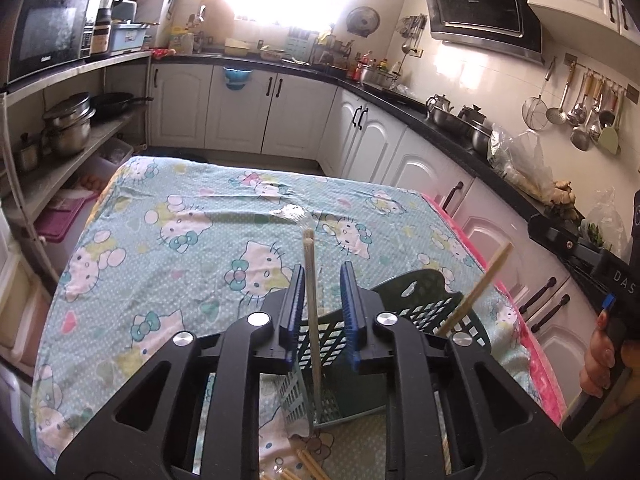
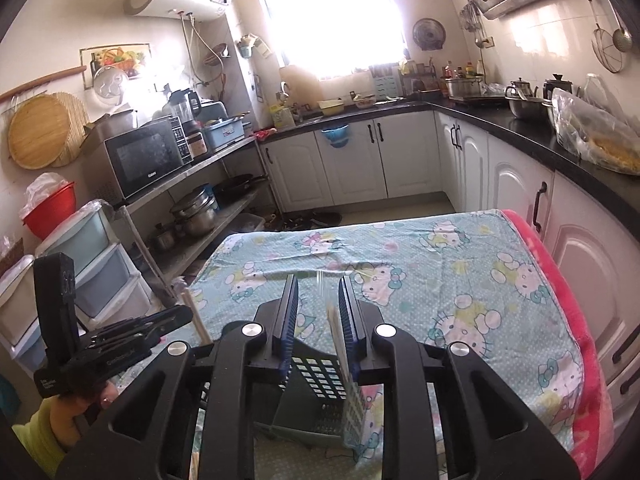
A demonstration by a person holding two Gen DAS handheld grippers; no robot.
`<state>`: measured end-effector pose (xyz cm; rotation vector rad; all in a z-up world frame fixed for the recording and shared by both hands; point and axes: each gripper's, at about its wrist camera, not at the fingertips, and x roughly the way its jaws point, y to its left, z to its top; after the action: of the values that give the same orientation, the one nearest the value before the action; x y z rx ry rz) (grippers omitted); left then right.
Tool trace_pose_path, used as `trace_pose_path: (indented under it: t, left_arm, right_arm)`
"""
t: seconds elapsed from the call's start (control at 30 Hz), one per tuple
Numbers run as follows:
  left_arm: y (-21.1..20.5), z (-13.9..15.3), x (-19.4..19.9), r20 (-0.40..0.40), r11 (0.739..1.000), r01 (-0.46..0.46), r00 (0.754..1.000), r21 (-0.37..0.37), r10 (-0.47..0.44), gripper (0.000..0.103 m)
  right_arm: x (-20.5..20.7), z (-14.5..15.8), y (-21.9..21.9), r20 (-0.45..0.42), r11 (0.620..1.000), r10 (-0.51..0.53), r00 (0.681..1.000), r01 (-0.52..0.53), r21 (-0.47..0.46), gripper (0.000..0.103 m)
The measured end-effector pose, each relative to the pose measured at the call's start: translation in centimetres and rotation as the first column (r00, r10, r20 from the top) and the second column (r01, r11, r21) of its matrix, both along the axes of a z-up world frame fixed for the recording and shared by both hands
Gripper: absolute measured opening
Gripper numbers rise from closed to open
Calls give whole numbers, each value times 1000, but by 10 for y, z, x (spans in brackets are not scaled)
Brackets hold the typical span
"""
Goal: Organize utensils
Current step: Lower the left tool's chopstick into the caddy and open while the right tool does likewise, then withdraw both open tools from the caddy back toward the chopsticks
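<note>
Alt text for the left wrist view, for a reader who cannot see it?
The left gripper, jaws slightly apart, has a chopstick pair standing between them in a green slotted utensil basket on a cartoon-cat tablecloth; kitchen cabinets behind.

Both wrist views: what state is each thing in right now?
left tongs: open around upright chopsticks, not pinching.
right tongs: open, leaning chopsticks between them, unpinched.
green basket: on the tablecloth, both chopstick sets standing in it.
spare chopsticks: lying loose on the tablecloth.

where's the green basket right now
In the left wrist view the green basket sits on the cartoon tablecloth, low centre-right, just beyond the left gripper, chopsticks standing in it.
</note>
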<state>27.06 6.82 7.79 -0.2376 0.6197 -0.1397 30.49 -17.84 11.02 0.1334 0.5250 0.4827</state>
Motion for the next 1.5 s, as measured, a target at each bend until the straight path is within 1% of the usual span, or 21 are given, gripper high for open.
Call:
trace_pose_path:
  t: [0.07,0.13,0.27,0.3,0.43,0.53,0.57,0.63,0.7,0.83,1.03,1.33,1.5]
  left_arm:
    - [1,-1,-3,-2,1000,-4,1000,-6,4,21]
    - [1,-1,-6,5,1000,-6,1000,-5,6,28]
    - [2,1,-15,18,1000,-11,1000,-12,12,38]
    - [1,1,-16,20,1000,-14,1000,-11,14,42]
    - [1,-2,-22,12,1000,-15,1000,-12,16,48]
    - [1,-2,-27,13,1000,-20,1000,-15,20,54]
    - [1,-2,-30,15,1000,-21,1000,-15,21,55]
    - [1,-3,-34,16,1000,-23,1000,-12,23,60]
    - [0,-4,-38,13,1000,-22,1000,-13,22,61]
    - [-1,-6,-48,12,1000,-22,1000,-16,22,68]
    - [1,-10,-60,7,999,-31,999,-31,31,78]
    - [4,-13,-76,8,998,-48,999,-44,48,84]
    - [6,-17,-86,1,998,-54,999,-44,54,84]
  right_arm:
    - [-2,-1,-4,4,1000,0,1000,0,3,25]
    - [-6,-3,-7,17,1000,-14,1000,14,1,34]
    - [-8,-10,-11,5,1000,-22,1000,23,-17,36]
    - [-9,-11,-11,6,999,-24,1000,24,-22,38]
    - [-16,-16,-12,5,999,-32,999,32,-38,44]
    - [-24,-21,-11,10,997,-34,999,34,-66,46]
    - [-25,-22,-10,8,997,-34,999,35,-69,46]
    - [-29,-26,-12,-1,997,-34,999,33,-71,48]
    - [-34,-30,-13,-8,996,-31,999,30,-80,48]
    - [-42,-37,-16,-23,996,-34,999,32,-87,49]
    - [-53,-45,-22,-38,995,-39,999,35,-96,51]
    - [-69,-51,-29,-46,994,-43,998,38,-105,52]
    - [-76,-57,-30,-57,993,-37,998,31,-112,54]
